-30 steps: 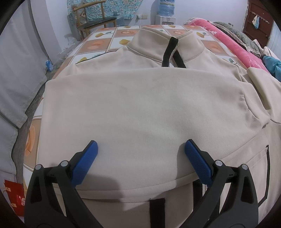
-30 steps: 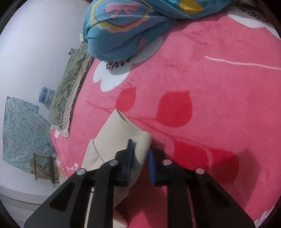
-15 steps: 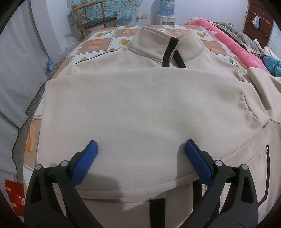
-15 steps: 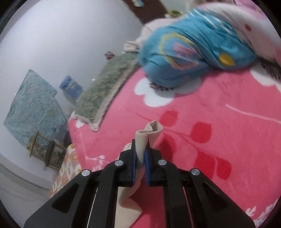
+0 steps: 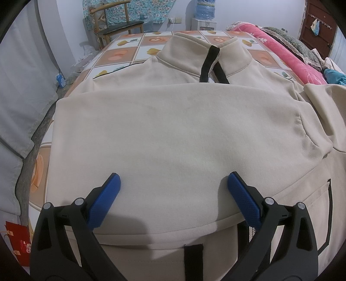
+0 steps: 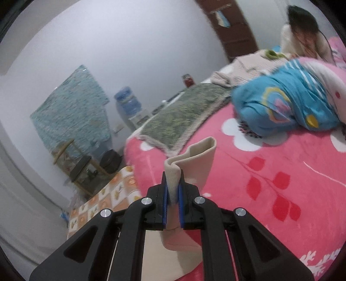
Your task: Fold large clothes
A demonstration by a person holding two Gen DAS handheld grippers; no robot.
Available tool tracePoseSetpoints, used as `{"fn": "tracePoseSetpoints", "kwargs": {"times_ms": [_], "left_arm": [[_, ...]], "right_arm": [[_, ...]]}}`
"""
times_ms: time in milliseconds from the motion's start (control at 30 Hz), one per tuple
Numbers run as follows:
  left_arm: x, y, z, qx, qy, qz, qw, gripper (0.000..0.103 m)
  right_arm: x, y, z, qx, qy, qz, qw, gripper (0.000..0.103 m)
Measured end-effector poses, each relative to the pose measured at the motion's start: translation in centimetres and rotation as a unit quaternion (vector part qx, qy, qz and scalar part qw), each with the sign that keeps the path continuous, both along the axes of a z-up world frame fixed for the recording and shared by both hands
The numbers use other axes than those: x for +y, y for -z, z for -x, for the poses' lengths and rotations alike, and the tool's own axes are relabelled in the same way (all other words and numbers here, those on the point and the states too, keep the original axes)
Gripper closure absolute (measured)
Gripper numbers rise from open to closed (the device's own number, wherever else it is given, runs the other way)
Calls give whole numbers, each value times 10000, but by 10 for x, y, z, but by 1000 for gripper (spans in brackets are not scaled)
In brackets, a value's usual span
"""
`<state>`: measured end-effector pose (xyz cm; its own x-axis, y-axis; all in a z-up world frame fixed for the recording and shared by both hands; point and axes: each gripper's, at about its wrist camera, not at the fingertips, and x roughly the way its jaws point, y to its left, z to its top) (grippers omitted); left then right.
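A beige zip-neck sweatshirt [image 5: 173, 134] lies flat on a tiled-pattern table cover [image 5: 121, 54], collar with black zipper [image 5: 210, 62] at the far side. One sleeve is folded across the chest. My left gripper [image 5: 173, 183] is open, its blue pads [image 5: 103, 201] resting above the folded sleeve near the hem. My right gripper [image 6: 172, 190] is shut on the cuff of the other sleeve [image 6: 194, 157] and holds it lifted above a pink blanket [image 6: 270, 183]. That sleeve also shows at the right edge of the left wrist view [image 5: 324, 108].
A pink flowered blanket roll [image 5: 296, 62] lies along the table's right side. A blue patterned bundle [image 6: 287, 103] and a green mat [image 6: 183, 114] lie on it. A wooden chair [image 5: 112, 23] and a water dispenser [image 5: 204, 13] stand at the far wall. A person [image 6: 302, 36] sits at the far right.
My right gripper has closed on the sleeve cuff and lifted it off the pink blanket, tilting upward. The left gripper has not moved.
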<state>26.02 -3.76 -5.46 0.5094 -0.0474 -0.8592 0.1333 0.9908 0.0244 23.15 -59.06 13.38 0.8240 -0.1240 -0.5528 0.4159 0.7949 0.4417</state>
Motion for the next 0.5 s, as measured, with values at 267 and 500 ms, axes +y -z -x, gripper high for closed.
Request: {"fn": "tracePoseSetpoints", "kwargs": {"times_ms": [267, 500], "left_arm": [[0, 0, 0, 1, -1, 0, 10000, 6], [0, 0, 0, 13, 5, -4, 10000, 6]], "right_arm": [[66, -26, -2, -97, -699, 510, 9962, 95], [112, -39, -5, -184, -1253, 617, 9900, 95]]}}
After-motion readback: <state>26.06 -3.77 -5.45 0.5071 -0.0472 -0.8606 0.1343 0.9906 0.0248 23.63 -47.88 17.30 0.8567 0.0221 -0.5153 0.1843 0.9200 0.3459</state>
